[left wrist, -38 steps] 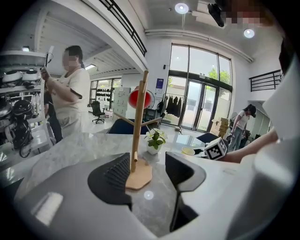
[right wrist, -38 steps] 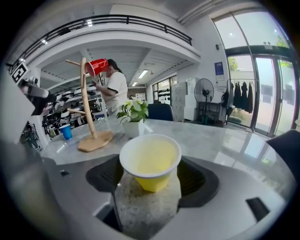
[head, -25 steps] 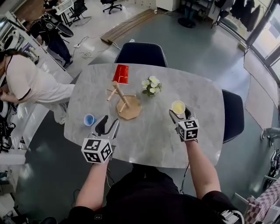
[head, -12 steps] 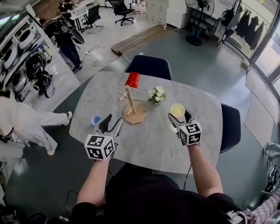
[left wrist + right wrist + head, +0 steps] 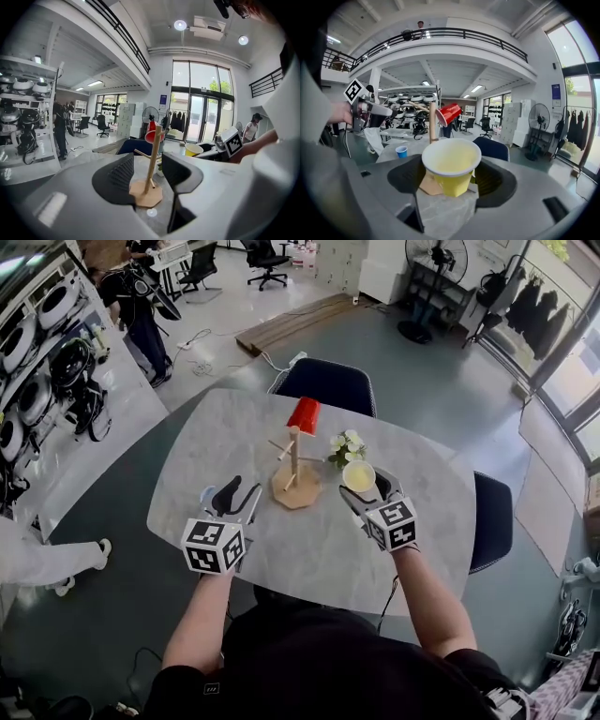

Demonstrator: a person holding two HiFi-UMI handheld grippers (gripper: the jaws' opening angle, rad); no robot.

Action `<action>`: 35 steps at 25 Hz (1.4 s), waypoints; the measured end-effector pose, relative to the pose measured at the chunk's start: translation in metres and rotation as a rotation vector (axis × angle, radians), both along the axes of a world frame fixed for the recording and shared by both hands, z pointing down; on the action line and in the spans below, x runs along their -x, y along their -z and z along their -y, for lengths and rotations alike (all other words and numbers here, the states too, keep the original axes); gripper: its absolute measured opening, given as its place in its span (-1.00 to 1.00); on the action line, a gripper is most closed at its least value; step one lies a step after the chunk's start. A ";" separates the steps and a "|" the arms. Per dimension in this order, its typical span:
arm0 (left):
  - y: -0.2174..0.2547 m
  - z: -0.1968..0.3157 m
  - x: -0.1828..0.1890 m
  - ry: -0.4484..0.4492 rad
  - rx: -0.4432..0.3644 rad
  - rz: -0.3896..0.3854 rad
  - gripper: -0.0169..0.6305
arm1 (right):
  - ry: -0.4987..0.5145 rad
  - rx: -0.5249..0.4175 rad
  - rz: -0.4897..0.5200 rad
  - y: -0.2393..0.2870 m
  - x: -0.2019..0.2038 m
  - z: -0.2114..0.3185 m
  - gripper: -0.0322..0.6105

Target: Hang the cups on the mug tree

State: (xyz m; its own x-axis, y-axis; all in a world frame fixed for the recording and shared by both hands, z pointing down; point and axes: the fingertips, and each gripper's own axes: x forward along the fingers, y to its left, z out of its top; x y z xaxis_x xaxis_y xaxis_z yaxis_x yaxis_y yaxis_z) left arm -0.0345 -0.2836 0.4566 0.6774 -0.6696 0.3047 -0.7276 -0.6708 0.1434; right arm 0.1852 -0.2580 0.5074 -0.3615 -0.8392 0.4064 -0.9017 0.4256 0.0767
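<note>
One cup hung, two to go, as far as I can tell.

Starting at the left: the blue cup (image 5: 401,151) sits upright on the table (image 5: 309,563), over on the left side and not hung yet. My left tongs (image 5: 236,498) are near it, a bit toward the middle, and they're empty. The jaws are about halfway apart and have just pinched in a little, with nothing between them. Looking along them, all I get is the mug tree further off through the gap. So the blue one looks untouched for now.

Middle of the table: the wooden mug tree (image 5: 294,465) stands upright on its flat base. The red cup (image 5: 303,414) is already hanging up top, tipped over on a peg. The lower pegs look bare to me, so there's room. A small bunch of white flowers (image 5: 348,445) sits just right of the tree, which is something I'd rather not knock.

Right side: my right tongs (image 5: 364,489) have the yellow cup (image 5: 358,475) clamped by its sides, mouth up. It looks lifted off the table, close to the tree on its right and in front of the flowers. From the tongs' own view the post is just behind the cup's rim. I reckon it needs tipping onto a free peg next, then the blue one.
</note>
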 end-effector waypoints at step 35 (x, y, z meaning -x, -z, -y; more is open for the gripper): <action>-0.023 0.029 0.049 -0.046 0.066 -0.036 -0.39 | 0.216 0.167 -0.460 -0.021 0.093 0.070 0.10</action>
